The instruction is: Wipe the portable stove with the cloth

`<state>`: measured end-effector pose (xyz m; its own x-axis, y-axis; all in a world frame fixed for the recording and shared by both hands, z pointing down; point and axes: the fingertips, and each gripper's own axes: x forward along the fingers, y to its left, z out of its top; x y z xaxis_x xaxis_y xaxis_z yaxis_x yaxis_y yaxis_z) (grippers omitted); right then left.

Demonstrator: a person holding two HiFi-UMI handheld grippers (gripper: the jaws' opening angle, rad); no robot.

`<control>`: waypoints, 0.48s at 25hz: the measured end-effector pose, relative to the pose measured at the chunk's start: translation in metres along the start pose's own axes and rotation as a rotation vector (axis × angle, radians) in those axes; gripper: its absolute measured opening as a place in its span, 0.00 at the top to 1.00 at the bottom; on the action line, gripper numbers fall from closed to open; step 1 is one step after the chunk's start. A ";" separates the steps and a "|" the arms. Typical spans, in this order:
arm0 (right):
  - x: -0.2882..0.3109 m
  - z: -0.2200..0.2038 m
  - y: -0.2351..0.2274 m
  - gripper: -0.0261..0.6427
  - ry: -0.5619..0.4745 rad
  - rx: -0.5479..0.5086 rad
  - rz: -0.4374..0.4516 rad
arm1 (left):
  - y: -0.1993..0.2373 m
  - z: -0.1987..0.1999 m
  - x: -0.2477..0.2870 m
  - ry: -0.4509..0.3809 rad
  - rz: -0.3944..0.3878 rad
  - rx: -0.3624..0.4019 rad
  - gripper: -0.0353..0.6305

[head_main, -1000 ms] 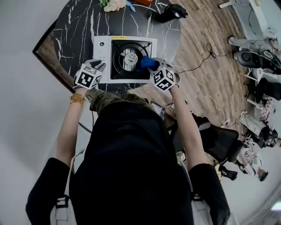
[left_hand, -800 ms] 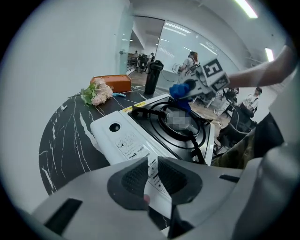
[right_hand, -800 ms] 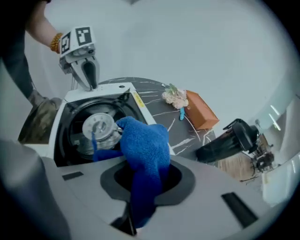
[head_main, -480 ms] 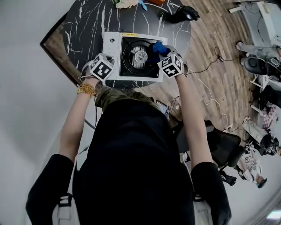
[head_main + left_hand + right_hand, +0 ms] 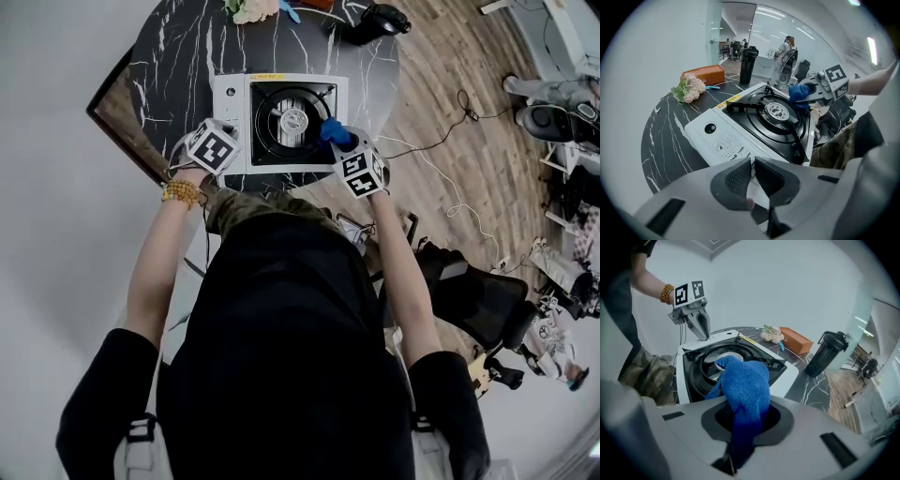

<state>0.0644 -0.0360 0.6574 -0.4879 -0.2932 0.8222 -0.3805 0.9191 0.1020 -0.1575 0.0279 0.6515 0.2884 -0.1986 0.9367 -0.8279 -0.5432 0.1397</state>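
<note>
The white portable stove with its black burner well sits on the dark marble table. My right gripper is shut on a blue cloth, which hangs over the right side of the burner well. My left gripper points steeply down at the stove's near left rim. Its jaws have just been closing, and the pads now stand almost together with the thin white rim in the slit. The right gripper view shows those left fingertips meeting on the stove's edge.
A bunch of flowers, an orange box and a black bottle stand at the table's far side. The table's near edge runs just behind the stove. Cables and an office chair lie on the wood floor to the right.
The right gripper carried the cloth toward the stove's far right side, then back toward the near right side. The left gripper stayed at the near left rim.
</note>
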 end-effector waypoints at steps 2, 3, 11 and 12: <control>-0.003 -0.007 0.006 0.90 0.009 0.082 0.062 | -0.001 0.001 -0.001 0.002 -0.001 0.007 0.90; -0.006 -0.008 0.008 0.90 0.012 0.127 0.101 | -0.001 0.003 -0.003 0.002 -0.001 0.013 0.90; -0.032 0.039 0.076 0.90 -0.085 -0.210 0.151 | 0.000 0.000 -0.001 0.001 0.008 0.024 0.90; -0.026 0.032 0.091 0.90 -0.042 -0.355 0.138 | -0.001 0.001 -0.002 -0.004 0.011 0.031 0.90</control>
<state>0.0177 0.0470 0.6272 -0.5504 -0.1639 0.8186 -0.0168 0.9825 0.1854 -0.1564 0.0277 0.6490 0.2819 -0.2079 0.9367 -0.8156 -0.5660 0.1198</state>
